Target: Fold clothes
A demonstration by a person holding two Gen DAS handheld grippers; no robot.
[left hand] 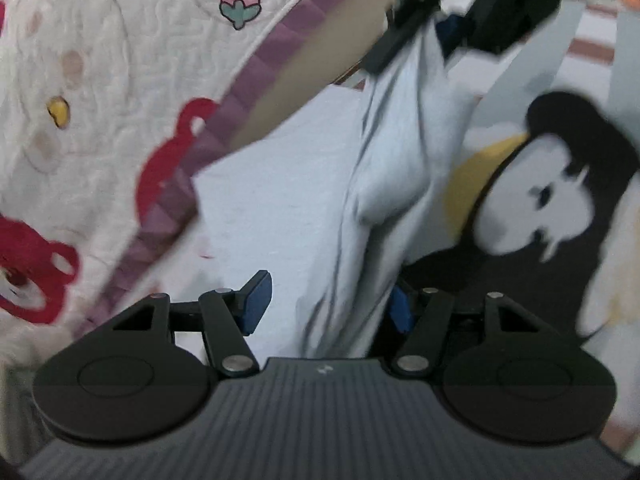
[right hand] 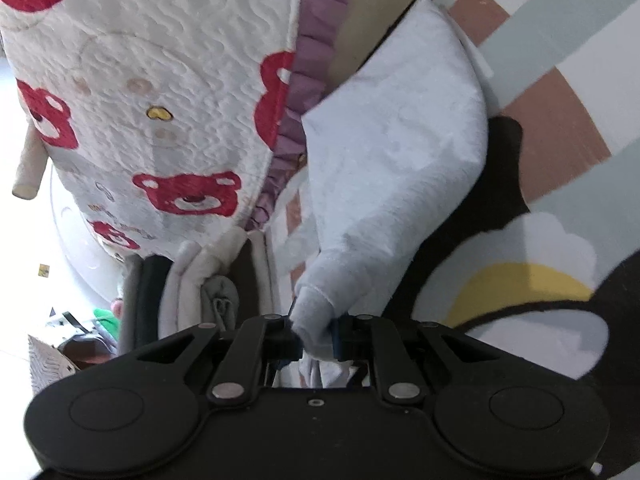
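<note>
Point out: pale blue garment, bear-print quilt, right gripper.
pale blue garment point(right hand: 396, 168), right wrist view, on its broad hanging panel.
bear-print quilt point(right hand: 160, 80), right wrist view, on white quilted face.
right gripper point(right hand: 316, 338), right wrist view, between fingertips.

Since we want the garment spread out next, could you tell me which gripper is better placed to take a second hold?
Left. The right gripper already pinches the pale garment, while the left gripper has open jaws with that cloth hanging between them.

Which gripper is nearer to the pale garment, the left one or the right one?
Right. The right gripper is shut on the garment, pinching a bunched corner. The left gripper has open jaws; the cloth hangs between them, not pressed.
</note>
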